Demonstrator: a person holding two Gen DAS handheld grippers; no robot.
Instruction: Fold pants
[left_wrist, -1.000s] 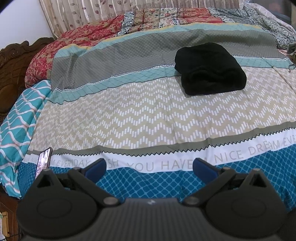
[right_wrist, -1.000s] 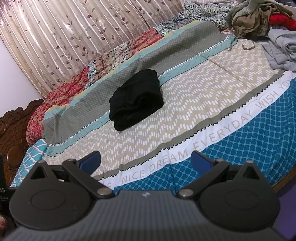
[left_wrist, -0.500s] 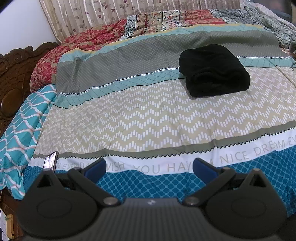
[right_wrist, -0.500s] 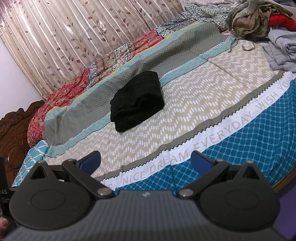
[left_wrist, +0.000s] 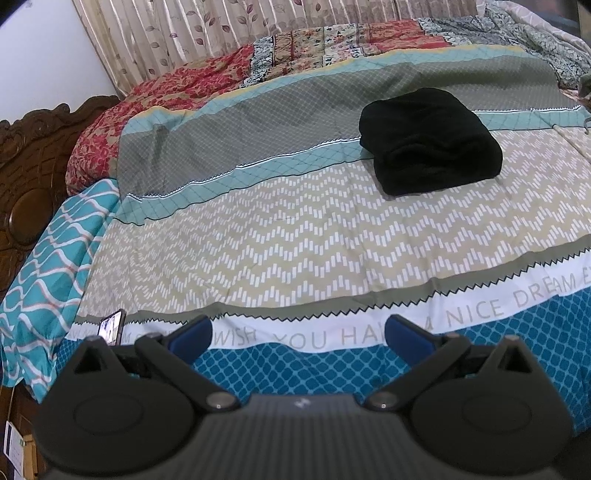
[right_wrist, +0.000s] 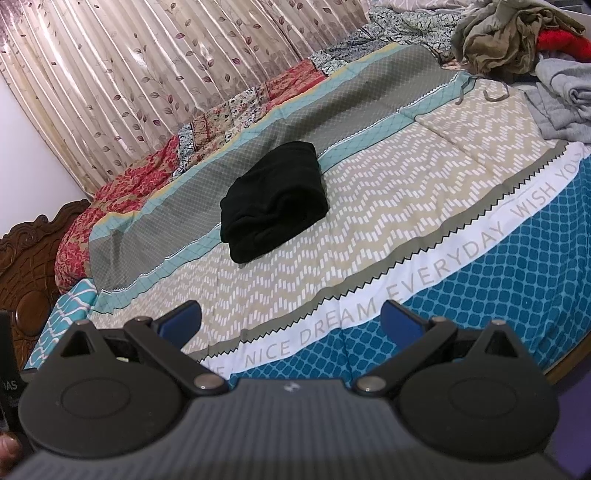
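Observation:
Black pants (left_wrist: 430, 142) lie folded into a thick square bundle on the patterned bedspread (left_wrist: 295, 240), far out toward the middle of the bed; the right wrist view shows the same bundle of pants (right_wrist: 275, 201). My left gripper (left_wrist: 299, 330) hangs open over the bed's near blue edge, well short of the pants, with nothing between its blue pads. My right gripper (right_wrist: 290, 319) is open too, over the white lettered stripe, nothing held.
A phone (left_wrist: 110, 326) lies at the near left edge of the bed. A carved wooden headboard (left_wrist: 26, 177) stands at the left. A heap of loose clothes (right_wrist: 517, 40) sits at the far right. Curtains (right_wrist: 147, 81) hang behind the bed.
Both grippers have drifted slightly back and left; the pants sit a little further right in the left view. Nothing was gripped or released.

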